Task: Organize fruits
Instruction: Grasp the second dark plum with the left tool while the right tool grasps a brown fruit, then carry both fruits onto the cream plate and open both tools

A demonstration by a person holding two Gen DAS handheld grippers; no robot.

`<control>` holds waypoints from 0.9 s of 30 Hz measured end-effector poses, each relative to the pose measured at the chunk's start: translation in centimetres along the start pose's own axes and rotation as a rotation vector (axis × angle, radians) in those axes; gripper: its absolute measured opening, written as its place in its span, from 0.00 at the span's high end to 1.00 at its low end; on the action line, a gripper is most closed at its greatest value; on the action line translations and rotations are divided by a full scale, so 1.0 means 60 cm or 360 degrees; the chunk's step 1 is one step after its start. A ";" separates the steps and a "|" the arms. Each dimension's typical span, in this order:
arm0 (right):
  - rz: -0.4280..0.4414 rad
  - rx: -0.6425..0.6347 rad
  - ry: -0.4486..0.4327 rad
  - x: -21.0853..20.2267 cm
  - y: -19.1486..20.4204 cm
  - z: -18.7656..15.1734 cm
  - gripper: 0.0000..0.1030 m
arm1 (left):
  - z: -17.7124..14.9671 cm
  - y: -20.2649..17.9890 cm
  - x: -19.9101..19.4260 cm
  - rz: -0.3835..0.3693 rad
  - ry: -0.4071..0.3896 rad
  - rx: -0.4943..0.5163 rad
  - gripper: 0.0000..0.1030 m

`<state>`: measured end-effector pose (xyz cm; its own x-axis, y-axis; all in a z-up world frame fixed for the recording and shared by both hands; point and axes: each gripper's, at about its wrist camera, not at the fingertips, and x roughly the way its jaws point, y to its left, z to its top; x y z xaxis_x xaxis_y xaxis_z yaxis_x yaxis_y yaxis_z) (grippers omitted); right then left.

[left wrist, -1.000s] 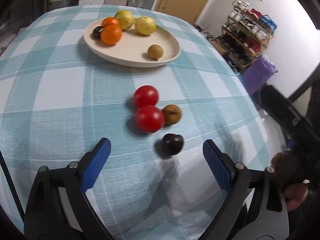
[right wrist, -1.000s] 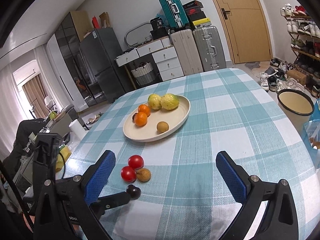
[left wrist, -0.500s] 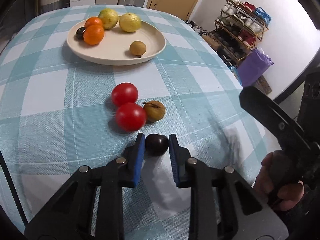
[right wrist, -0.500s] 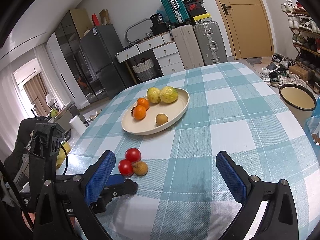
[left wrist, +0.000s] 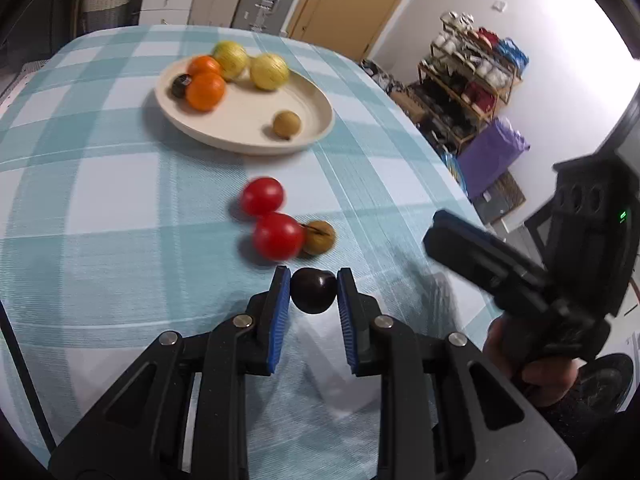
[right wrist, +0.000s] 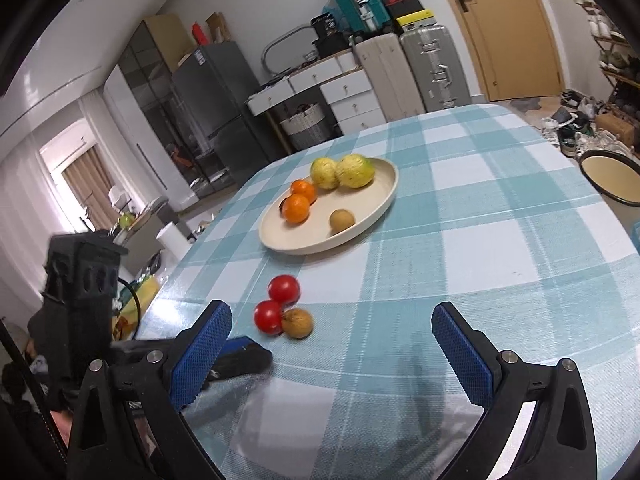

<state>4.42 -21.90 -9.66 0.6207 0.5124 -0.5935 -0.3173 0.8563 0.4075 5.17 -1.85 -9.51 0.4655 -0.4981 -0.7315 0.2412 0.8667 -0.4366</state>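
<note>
My left gripper (left wrist: 313, 290) is shut on a dark plum (left wrist: 313, 290) and holds it just above the checked tablecloth. Ahead of it lie two red tomatoes (left wrist: 262, 196) (left wrist: 277, 236) and a small brown fruit (left wrist: 319, 237). A cream plate (left wrist: 312, 128) farther back holds two oranges (left wrist: 205, 91), two yellow fruits (left wrist: 269, 71), a dark fruit (left wrist: 180, 85) and a brown fruit (left wrist: 286, 124). My right gripper (right wrist: 334, 350) is open and empty above the table, near the tomatoes (right wrist: 283, 289) and plate (right wrist: 384, 196).
The table's right edge (left wrist: 460, 192) drops to a floor with a shoe rack (left wrist: 472, 80) and a purple bag (left wrist: 492, 152). Suitcases (right wrist: 432, 68), drawers (right wrist: 344, 96) and a fridge (right wrist: 216, 108) stand beyond the far edge. A round basin (right wrist: 612, 176) sits on the floor at right.
My left gripper went from wide open around the plum to shut on it, then lifted it slightly off the cloth. My right gripper stayed open, shifting a little nearer the fruits.
</note>
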 end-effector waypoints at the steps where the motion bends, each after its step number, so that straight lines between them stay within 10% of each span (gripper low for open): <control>1: 0.0008 -0.0015 0.0022 0.006 0.003 0.000 0.00 | 0.001 0.006 -0.007 0.0001 -0.0014 -0.0012 0.80; 8: 0.0047 -0.0085 0.0148 0.045 0.023 -0.003 0.04 | 0.008 0.060 -0.053 0.0008 -0.0102 -0.0120 0.80; 27: -0.0004 -0.0277 0.0356 0.116 0.054 -0.007 0.63 | 0.013 0.141 -0.055 0.0008 -0.0109 -0.0277 0.80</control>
<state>7.40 -15.52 -12.74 0.4541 0.4955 -0.7404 -0.4465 0.8457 0.2922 6.37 7.14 -10.40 0.5244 -0.4857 -0.6993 0.0907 0.8485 -0.5214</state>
